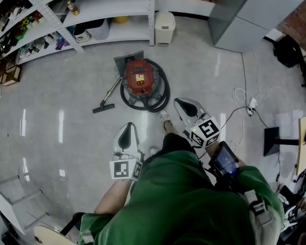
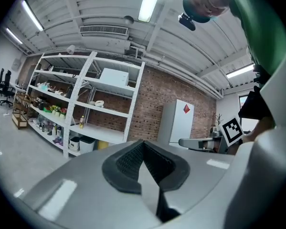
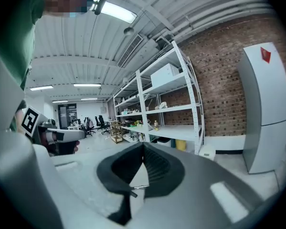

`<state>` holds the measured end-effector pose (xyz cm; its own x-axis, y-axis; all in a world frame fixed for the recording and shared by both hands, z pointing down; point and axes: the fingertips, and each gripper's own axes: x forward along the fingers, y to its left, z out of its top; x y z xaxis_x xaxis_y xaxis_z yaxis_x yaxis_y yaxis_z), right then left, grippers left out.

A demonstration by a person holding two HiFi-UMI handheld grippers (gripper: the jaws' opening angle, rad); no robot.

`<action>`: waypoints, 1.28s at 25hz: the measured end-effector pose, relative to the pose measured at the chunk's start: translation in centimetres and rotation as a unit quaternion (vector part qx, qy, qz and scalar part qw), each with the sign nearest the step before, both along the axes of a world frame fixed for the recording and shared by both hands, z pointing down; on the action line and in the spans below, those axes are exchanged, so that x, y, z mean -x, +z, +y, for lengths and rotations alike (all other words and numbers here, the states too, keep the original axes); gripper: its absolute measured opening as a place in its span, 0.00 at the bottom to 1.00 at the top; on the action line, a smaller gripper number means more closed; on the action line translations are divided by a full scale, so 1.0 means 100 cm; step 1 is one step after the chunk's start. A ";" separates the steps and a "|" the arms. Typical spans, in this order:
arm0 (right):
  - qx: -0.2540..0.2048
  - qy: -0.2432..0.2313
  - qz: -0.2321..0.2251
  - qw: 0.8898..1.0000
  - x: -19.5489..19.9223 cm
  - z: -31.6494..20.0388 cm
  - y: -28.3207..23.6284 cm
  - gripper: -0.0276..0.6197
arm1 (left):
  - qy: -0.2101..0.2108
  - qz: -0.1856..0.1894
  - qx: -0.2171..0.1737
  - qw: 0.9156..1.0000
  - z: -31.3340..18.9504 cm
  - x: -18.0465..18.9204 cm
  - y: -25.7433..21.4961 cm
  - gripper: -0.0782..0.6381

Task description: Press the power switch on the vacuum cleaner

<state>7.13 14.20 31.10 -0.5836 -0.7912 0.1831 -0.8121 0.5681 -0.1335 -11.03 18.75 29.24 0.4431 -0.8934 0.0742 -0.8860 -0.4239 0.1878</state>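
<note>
A person in a green top is standing on a pale glossy floor, looking steeply down and holding a gripper in each hand. The red vacuum cleaner is sitting on the floor ahead of them, near the middle of the head view. Its black hose is curling around its body, and its floor nozzle is lying off to its left. The power switch is too small to pick out.

The left gripper is pointing forward, well apart from the vacuum cleaner. In the left gripper view its jaws are pressing together with nothing between them. The right gripper is reaching further forward, just right of the hose and not touching it. In the right gripper view its jaws are likewise meeting tip to tip and carrying nothing.

White shelving is running along the far wall, with a small white bin beside it and a grey cabinet to the right. A white cable is trailing across the floor at right
</note>
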 end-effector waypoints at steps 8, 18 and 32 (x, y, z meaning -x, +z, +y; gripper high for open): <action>0.017 -0.003 -0.026 1.000 -0.015 0.048 -0.003 0.05 | 0.017 -0.003 0.016 1.000 0.031 -0.031 -0.006 0.12; 0.070 0.017 -0.025 0.997 -0.079 0.110 0.035 0.05 | 0.021 -0.006 0.017 1.000 0.042 -0.091 -0.007 0.12; 0.005 -0.036 -0.051 0.998 -0.063 0.110 -0.029 0.05 | 0.032 -0.009 0.016 0.999 0.067 -0.109 -0.019 0.12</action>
<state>13.45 25.18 28.22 -0.6545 -0.7453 0.1272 -0.7513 0.6223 -0.2197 -0.12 25.50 27.32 0.4973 -0.8605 0.1108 -0.8607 -0.4733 0.1873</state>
